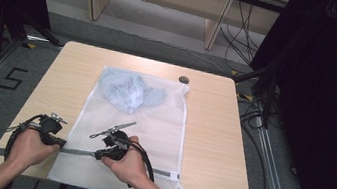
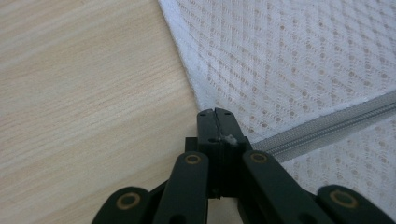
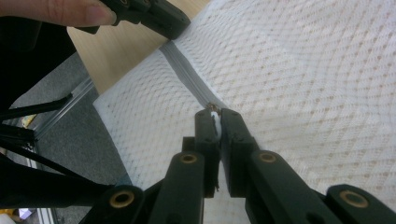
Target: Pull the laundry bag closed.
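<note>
The left claw [image 2: 215, 112] is clamping the bag [image 1: 163, 119] at the zipper's [image 2: 327, 127] end, anchoring it, while the right claw [image 3: 215, 113] is gripping the pull [image 3: 214, 116] farther along the zipper.

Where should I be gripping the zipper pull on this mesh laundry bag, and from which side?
Grip the small white zipper pull by its flat tab, coming along the grey zipper from the bag's right. The tab stands thin and edge-on above the mesh laundry bag, so two jaws can pinch its faces. The right gripper looks shut on it; the left gripper pins the zipper's end.
</note>
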A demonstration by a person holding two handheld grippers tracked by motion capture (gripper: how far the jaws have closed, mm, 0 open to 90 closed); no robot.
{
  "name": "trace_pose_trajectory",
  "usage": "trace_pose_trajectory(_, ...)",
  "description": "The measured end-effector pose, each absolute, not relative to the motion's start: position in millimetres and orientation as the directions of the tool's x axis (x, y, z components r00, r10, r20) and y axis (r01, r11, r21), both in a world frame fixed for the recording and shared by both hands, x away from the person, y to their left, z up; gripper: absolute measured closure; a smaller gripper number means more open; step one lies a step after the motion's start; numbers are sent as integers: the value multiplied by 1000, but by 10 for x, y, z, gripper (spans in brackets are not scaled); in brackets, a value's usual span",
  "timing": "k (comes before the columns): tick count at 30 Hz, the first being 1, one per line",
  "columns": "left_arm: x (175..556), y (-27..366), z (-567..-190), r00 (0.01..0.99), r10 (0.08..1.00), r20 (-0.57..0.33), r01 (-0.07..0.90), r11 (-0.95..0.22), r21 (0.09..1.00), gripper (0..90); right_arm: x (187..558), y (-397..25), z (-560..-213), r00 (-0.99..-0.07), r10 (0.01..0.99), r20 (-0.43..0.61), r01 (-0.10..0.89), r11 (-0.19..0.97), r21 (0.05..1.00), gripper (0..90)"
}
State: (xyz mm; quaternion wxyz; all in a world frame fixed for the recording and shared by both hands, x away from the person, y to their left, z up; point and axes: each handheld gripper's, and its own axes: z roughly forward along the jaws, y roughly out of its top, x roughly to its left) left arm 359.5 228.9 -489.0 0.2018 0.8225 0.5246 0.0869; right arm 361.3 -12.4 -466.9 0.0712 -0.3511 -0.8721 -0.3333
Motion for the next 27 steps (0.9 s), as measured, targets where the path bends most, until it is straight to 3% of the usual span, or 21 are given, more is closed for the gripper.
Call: trace_pose_trajectory(27, 3602, 2291, -4892, 441, 895, -67, 824, -374, 426, 900, 3596, -216, -4650, -734, 577, 358, 669, 521, 530, 870)
